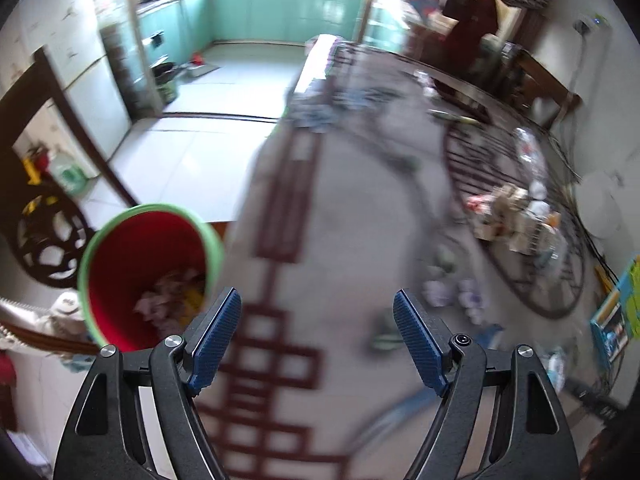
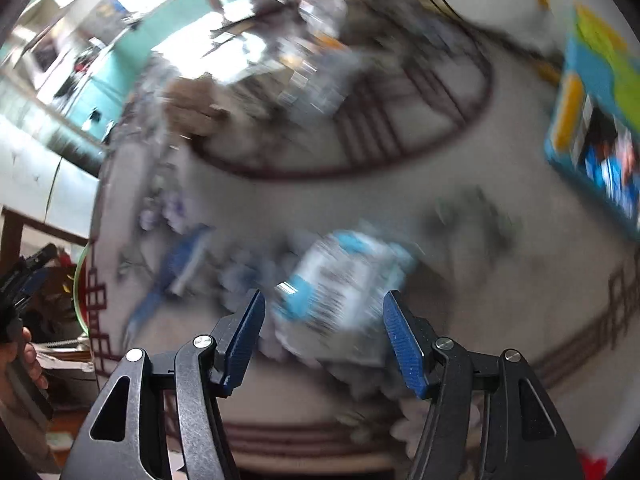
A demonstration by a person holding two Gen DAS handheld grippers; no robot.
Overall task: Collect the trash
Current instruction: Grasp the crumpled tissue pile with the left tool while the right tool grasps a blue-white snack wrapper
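The left claw point(image 1: 318, 312) is being held above the patterned worktop point(image 1: 344, 208), angled forward and down across it, with its blue-padded fingers point(image 1: 216, 328) spread wide and nothing being gripped between them. A red bin with a green rim point(image 1: 140, 268) is being seen just left of the left finger, beside the worktop's edge, with crumpled scraps lying inside it. The right claw point(image 2: 324, 316) is being pointed down at the same worktop point(image 2: 500, 208), its jaws also being kept wide apart and empty. Just ahead of its fingertips, a crumpled white-and-blue wrapper point(image 2: 344, 284) is lying on the cloth, roughly centred between the two fingers but not being touched by either; motion blur is hiding its exact outline, though its long axis is appearing to run diagonally from lower left to upper right. Further litter point(image 1: 508, 216) is being seen heaped on the worktop's far right side.
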